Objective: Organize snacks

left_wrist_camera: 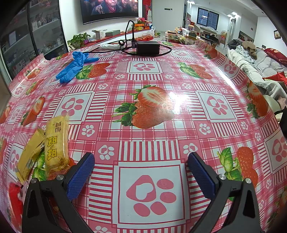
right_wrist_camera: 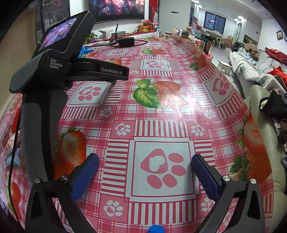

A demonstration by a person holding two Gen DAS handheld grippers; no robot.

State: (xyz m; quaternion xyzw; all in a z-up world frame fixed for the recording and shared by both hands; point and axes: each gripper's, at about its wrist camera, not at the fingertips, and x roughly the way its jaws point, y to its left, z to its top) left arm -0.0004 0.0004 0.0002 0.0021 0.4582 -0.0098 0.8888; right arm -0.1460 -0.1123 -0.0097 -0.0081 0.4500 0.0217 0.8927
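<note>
Snacks lay at the left edge of the left wrist view: a long yellow pack (left_wrist_camera: 57, 143) with bold characters, its near end just beside the left jaw's blue pad, and a smaller yellow pack (left_wrist_camera: 29, 156) touching it on the left. Both rested on the table (left_wrist_camera: 148, 129), which was covered in a glossy pink plaid cloth printed with strawberries and paw marks.

The left gripper (left_wrist_camera: 141, 172) hovered low over a paw square, its jaws spread wide and holding nothing. The right gripper (right_wrist_camera: 145, 172) sat the same way over another paw square, jaws spread and empty. In the right wrist view the left device (right_wrist_camera: 52, 68) stood tall at the left, black, with a lit screen on top and white lettering on its side.

Farther back on the table, blue gloves (left_wrist_camera: 75, 66) lay in a loose heap near the left side. A black box (left_wrist_camera: 148, 47) sat at the far edge with a cable (left_wrist_camera: 129, 35) looped around it. Beyond the table a wall screen (left_wrist_camera: 109, 9) was on, and a sofa (left_wrist_camera: 260, 66) piled with clothes stood to the right. At the left edge of the right wrist view, pale wrapped items (right_wrist_camera: 10, 148) showed behind the left device, too blurred to tell apart.
</note>
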